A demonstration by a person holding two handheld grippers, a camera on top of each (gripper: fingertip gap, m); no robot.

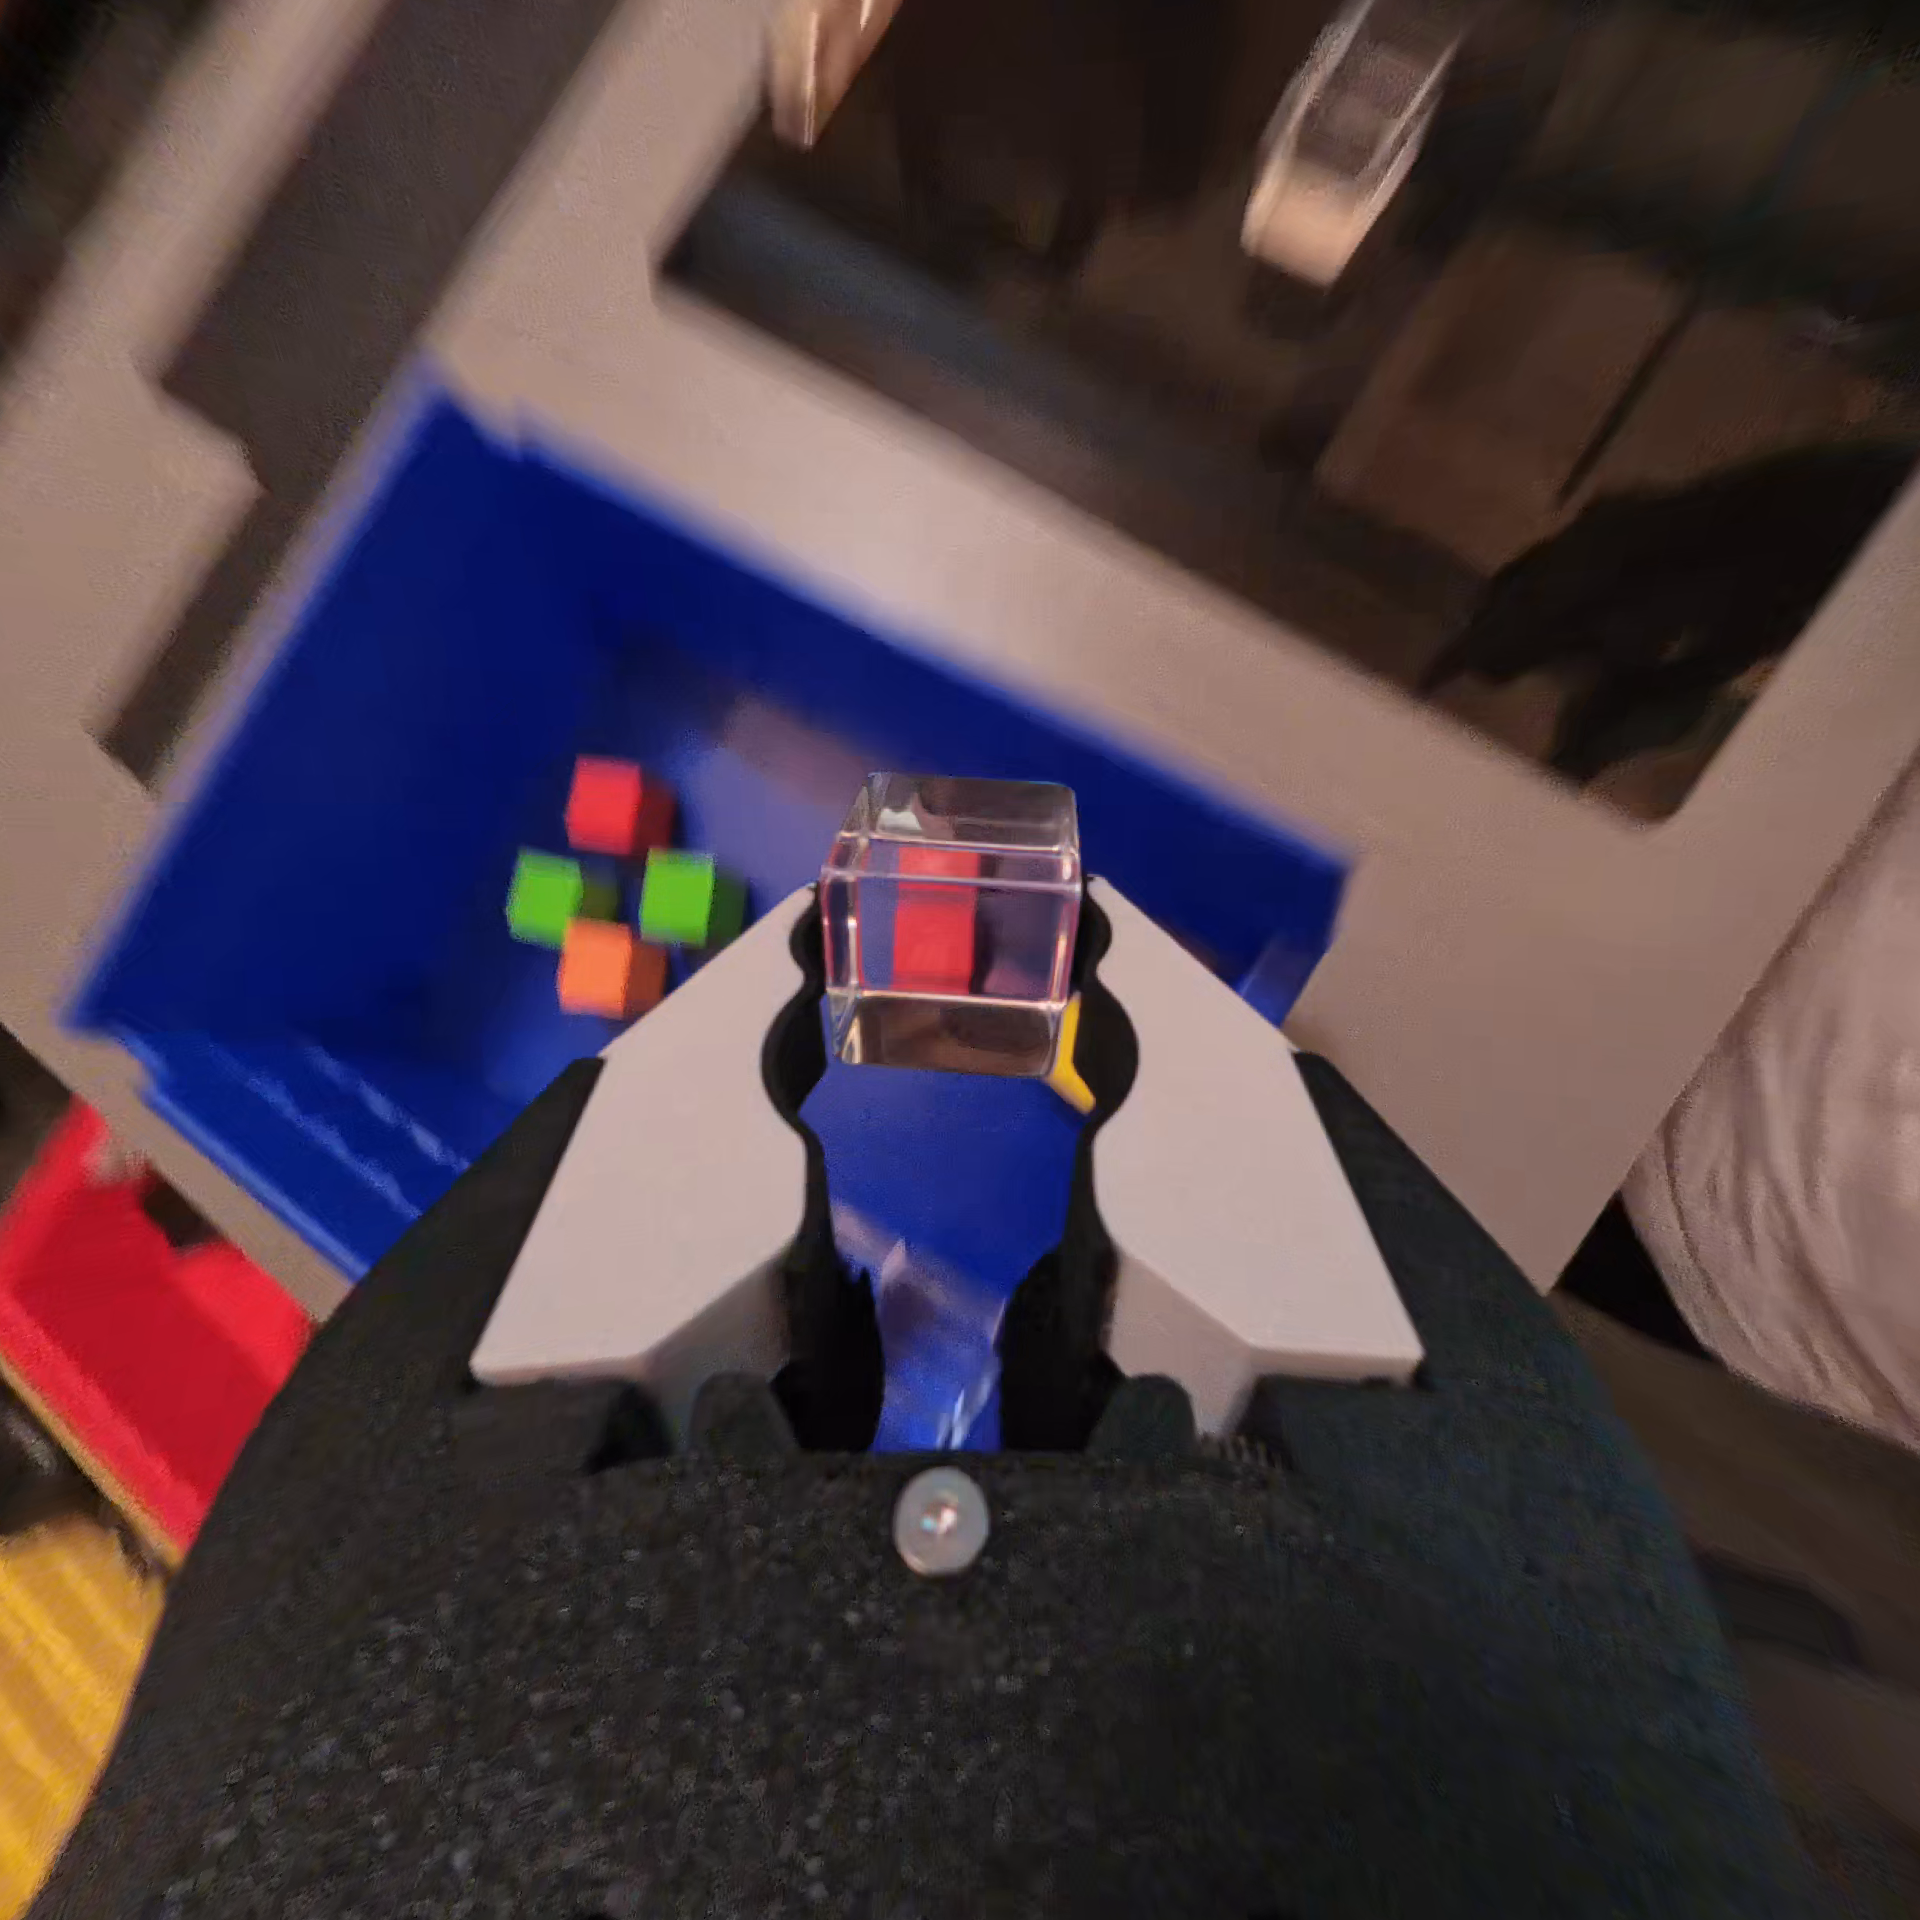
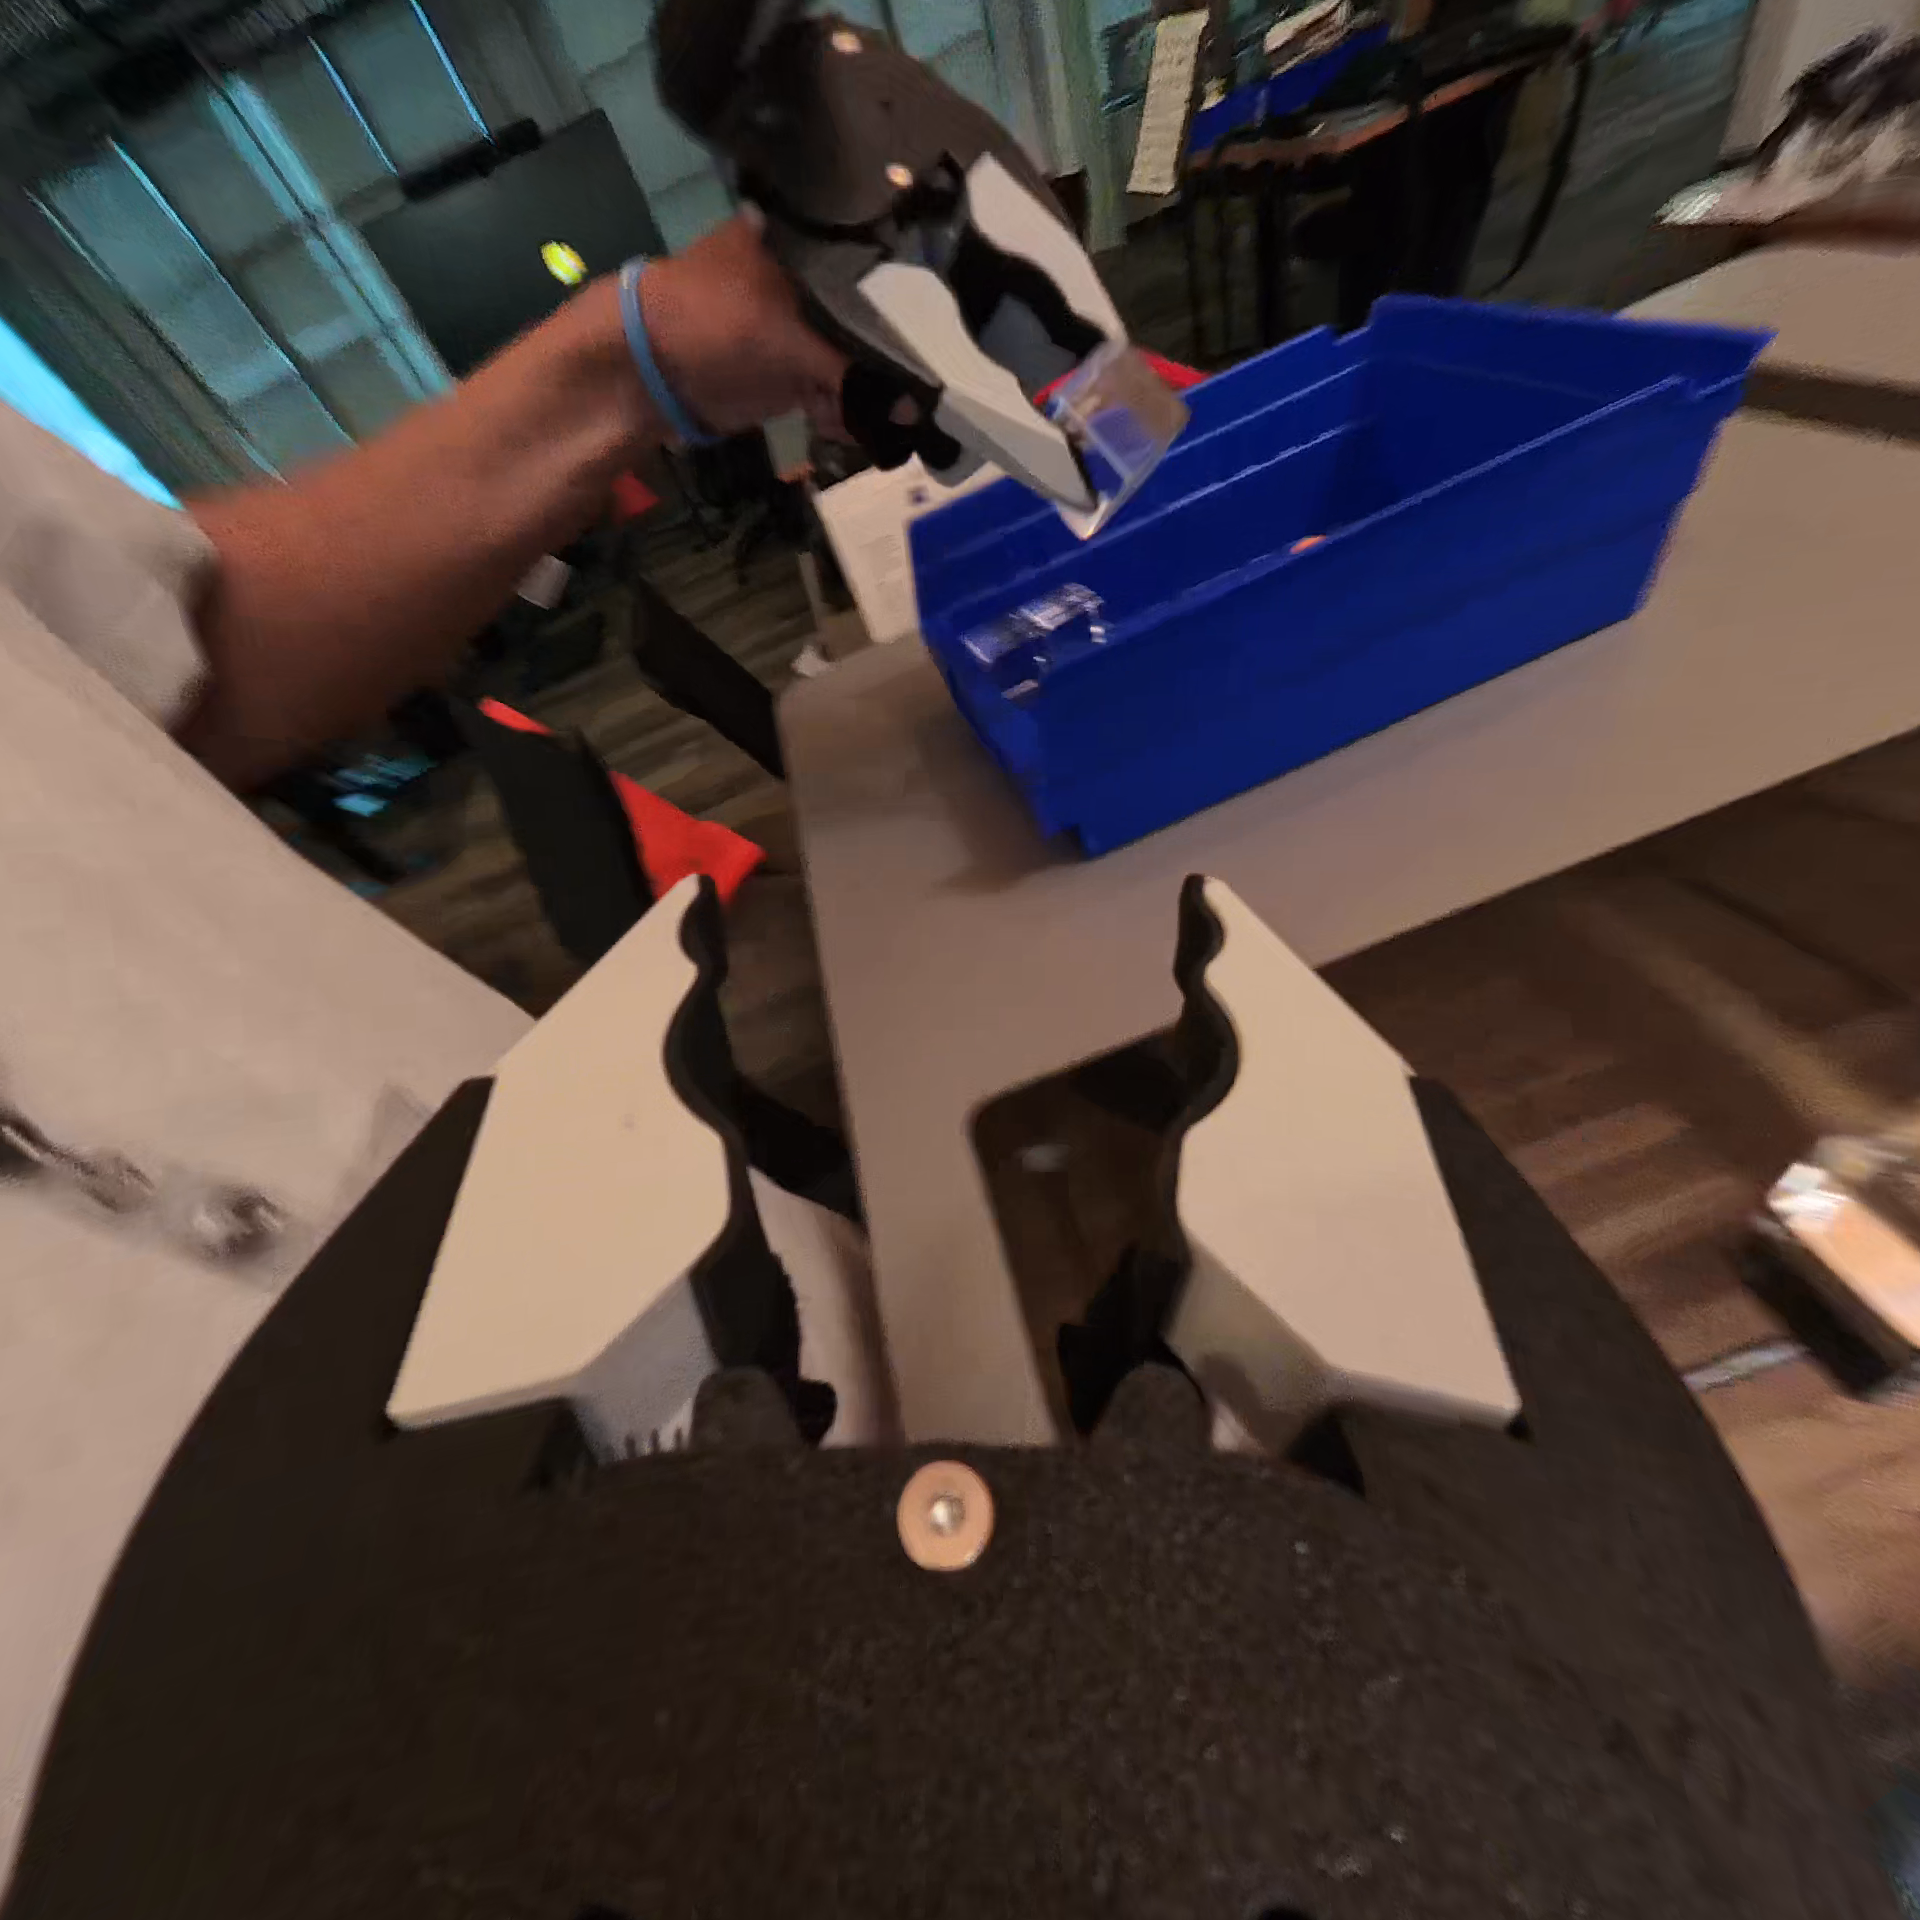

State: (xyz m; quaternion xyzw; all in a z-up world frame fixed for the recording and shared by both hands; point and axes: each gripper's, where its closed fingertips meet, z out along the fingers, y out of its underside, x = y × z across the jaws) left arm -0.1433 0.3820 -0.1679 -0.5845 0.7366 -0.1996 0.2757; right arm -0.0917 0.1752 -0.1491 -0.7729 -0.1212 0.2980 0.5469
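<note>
My left gripper (image 1: pixel 951 935) is shut on a clear cube (image 1: pixel 948 920) and holds it above the blue bin (image 1: pixel 343 748). Small cubes lie on the bin floor: a red cube (image 1: pixel 613 805), two green cubes (image 1: pixel 681 896) and an orange cube (image 1: pixel 608 966). A yellow piece (image 1: pixel 1072 1065) shows beside the clear cube. In the right wrist view the left gripper (image 2: pixel 1091 488) holds the clear cube (image 2: pixel 1117 421) over the near end of the blue bin (image 2: pixel 1299 707). My right gripper (image 2: pixel 940 904) is open and empty, low over the grey table (image 2: pixel 914 935), short of the bin.
A person's arm with a blue wristband (image 2: pixel 649 353) holds the left gripper. The grey table has dark cut-out openings (image 1: pixel 1195 343). A red bin (image 1: pixel 114 1320) and a yellow surface (image 1: pixel 62 1704) lie at the lower left. White fabric (image 1: pixel 1808 1143) lies at the right.
</note>
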